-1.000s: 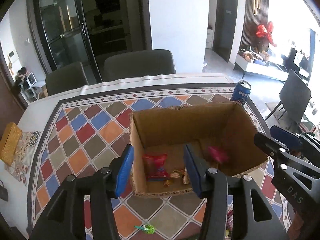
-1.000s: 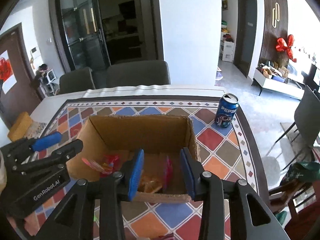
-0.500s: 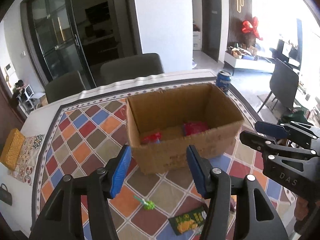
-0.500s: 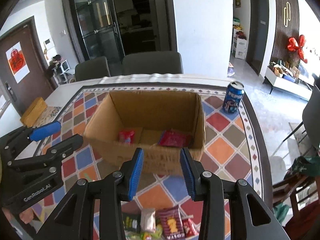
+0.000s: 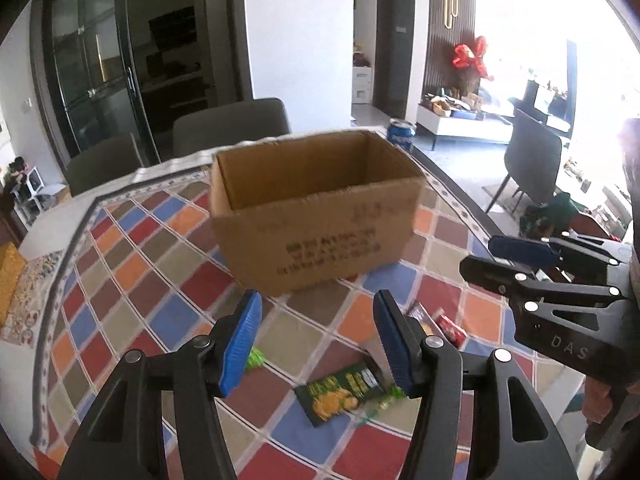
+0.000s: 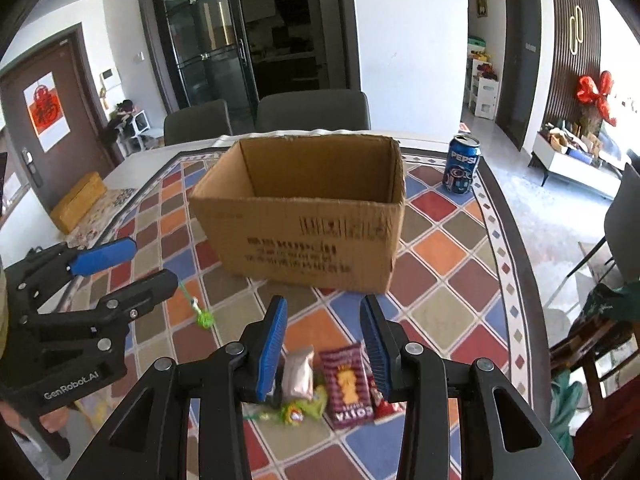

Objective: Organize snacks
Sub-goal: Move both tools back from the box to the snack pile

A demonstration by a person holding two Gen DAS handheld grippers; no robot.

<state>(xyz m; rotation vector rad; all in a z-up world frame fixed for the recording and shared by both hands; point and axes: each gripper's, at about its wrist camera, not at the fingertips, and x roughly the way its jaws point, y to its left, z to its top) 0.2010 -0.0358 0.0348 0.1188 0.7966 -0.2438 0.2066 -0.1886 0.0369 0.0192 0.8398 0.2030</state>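
Note:
An open cardboard box [image 5: 316, 208] [image 6: 308, 216] stands mid-table; its inside is hidden from here. My left gripper [image 5: 318, 332] hovers open over the cloth in front of it, nothing between its blue pads. Below it lie a green snack packet [image 5: 340, 394], a small green candy [image 5: 254, 358] and a red packet [image 5: 450, 326]. My right gripper [image 6: 324, 332] is open too, above a white packet [image 6: 298, 372], a maroon packet [image 6: 346, 384] and green wrappers [image 6: 296, 408]. Each gripper shows in the other's view: right gripper [image 5: 478, 256], left gripper [image 6: 154, 262].
A Pepsi can [image 6: 462, 166] stands right of the box near the table's far edge. The chequered tablecloth [image 6: 440, 248] covers the table. A green candy on a string [image 6: 204, 316] lies left of the snack pile. Two grey chairs [image 6: 312, 110] sit behind the table.
Both grippers have drawn back from over the box toward the near side. The box now looks farther off, its contents out of sight, and loose snacks on the cloth have come into view.

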